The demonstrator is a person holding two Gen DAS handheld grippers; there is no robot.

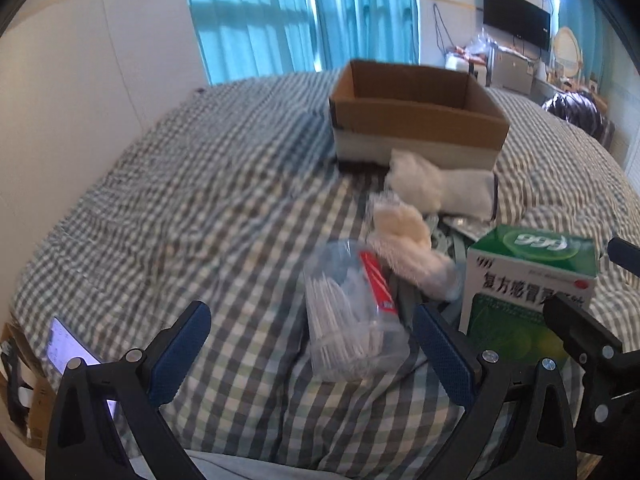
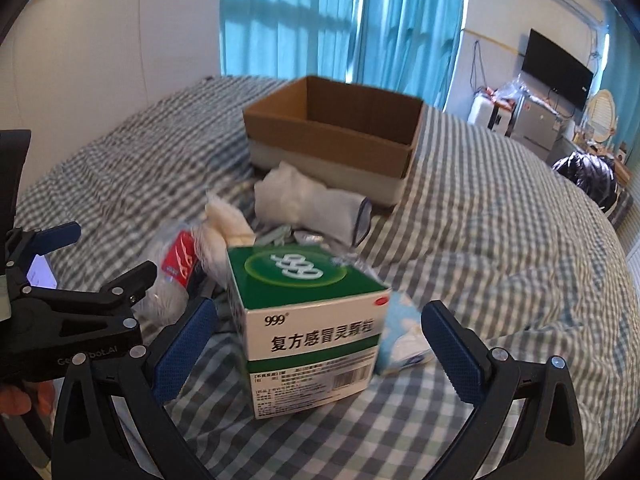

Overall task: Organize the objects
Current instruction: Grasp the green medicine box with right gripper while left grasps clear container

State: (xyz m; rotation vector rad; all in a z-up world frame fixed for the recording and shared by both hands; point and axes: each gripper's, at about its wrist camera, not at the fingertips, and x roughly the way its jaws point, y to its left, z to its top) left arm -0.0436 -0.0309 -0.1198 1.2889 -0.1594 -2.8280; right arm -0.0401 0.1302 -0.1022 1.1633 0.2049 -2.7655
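An open cardboard box [image 1: 416, 120] stands on the checked bed; it also shows in the right wrist view [image 2: 332, 132]. In front of it lies a pile: a white cloth [image 1: 440, 184], cotton wads [image 1: 404, 240], a clear tub of cotton swabs [image 1: 348, 320] and a green-and-white 999 medicine box [image 2: 312, 320]. My left gripper [image 1: 312, 344] is open with the swab tub between its fingers, apart from both pads. My right gripper [image 2: 320, 344] is open around the medicine box, not touching it. The medicine box also shows in the left wrist view [image 1: 528, 280].
A light blue packet [image 2: 404, 336] lies right of the medicine box. A lit phone [image 1: 68, 348] lies at the bed's left edge. Blue curtains [image 1: 300, 16], a TV [image 1: 516, 20] and a cluttered desk are behind the bed. A black bag [image 2: 588, 176] sits at far right.
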